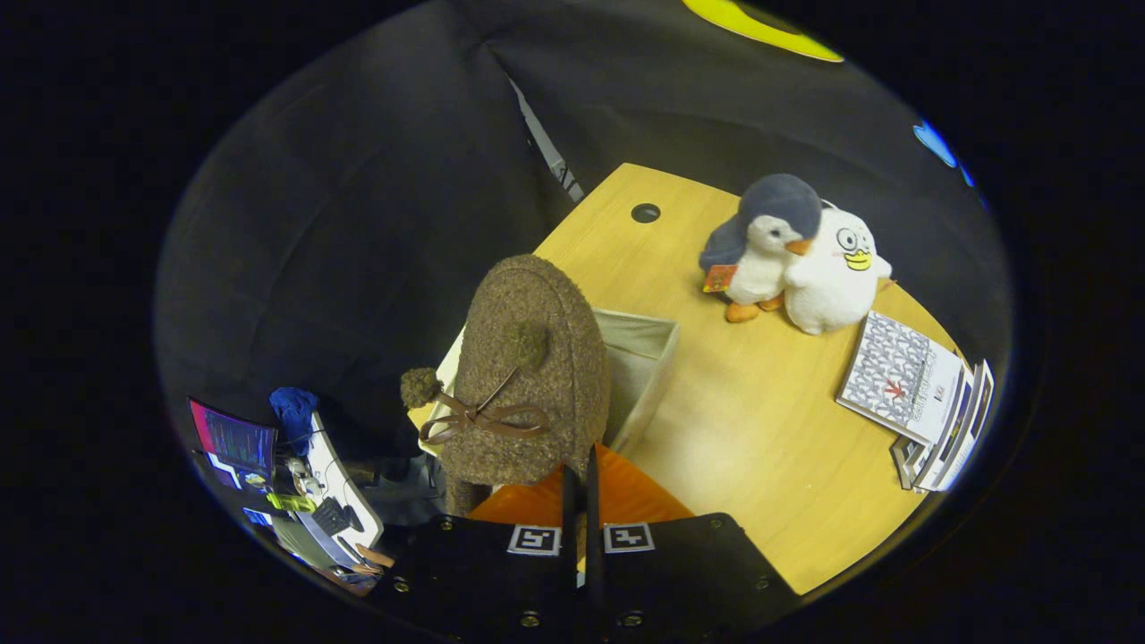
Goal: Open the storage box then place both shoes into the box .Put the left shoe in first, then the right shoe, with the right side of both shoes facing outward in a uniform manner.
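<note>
A brown fuzzy shoe (528, 376) with a brown lace bow and pom-poms hangs toe-up just ahead of my fingers. My gripper (580, 487) is shut on its lower rim, the two fingers almost touching. Behind the shoe and partly hidden by it stands the open beige storage box (646, 358) on the wooden table (760, 447). An orange panel (626, 496) lies under the fingers, next to the box's near end; I cannot tell whether it is the lid. The box's inside is mostly hidden by the shoe.
Beyond the box on the right stand a grey-and-white penguin plush (765, 246) and a white duck plush (836, 282). Booklets (903, 376) lie stacked near the table's right edge. A cable hole (645, 213) is at the table's far end. Down left, off the table, is a desk with a screen (234, 440).
</note>
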`<state>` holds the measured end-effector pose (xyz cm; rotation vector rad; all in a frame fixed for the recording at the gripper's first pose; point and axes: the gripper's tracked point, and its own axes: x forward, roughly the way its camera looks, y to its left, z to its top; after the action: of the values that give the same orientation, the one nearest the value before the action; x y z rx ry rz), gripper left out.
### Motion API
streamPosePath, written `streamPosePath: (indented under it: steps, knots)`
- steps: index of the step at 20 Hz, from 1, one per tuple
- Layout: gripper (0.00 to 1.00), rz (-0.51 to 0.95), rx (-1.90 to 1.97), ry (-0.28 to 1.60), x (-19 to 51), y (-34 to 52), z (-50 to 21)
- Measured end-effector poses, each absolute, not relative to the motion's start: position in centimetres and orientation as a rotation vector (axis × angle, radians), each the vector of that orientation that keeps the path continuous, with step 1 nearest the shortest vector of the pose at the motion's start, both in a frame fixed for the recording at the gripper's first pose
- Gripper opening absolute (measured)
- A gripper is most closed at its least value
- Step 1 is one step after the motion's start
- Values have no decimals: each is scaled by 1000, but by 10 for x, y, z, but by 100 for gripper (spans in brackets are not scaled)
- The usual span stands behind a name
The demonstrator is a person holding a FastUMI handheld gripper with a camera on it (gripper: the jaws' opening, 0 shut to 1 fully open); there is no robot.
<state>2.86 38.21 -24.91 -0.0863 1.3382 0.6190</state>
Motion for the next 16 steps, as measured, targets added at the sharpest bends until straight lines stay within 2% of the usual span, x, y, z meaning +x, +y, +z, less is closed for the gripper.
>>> streamPosePath:
  steps: [8, 13, 14, 16]
  knots:
    - [4, 563, -158, 1446, 32, 417, -319]
    - [4, 602, -140, 1442, 26, 431, -328]
    - [8, 614, -93, 1438, 23, 438, -324]
    - [42, 603, -71, 1403, 28, 437, -310]
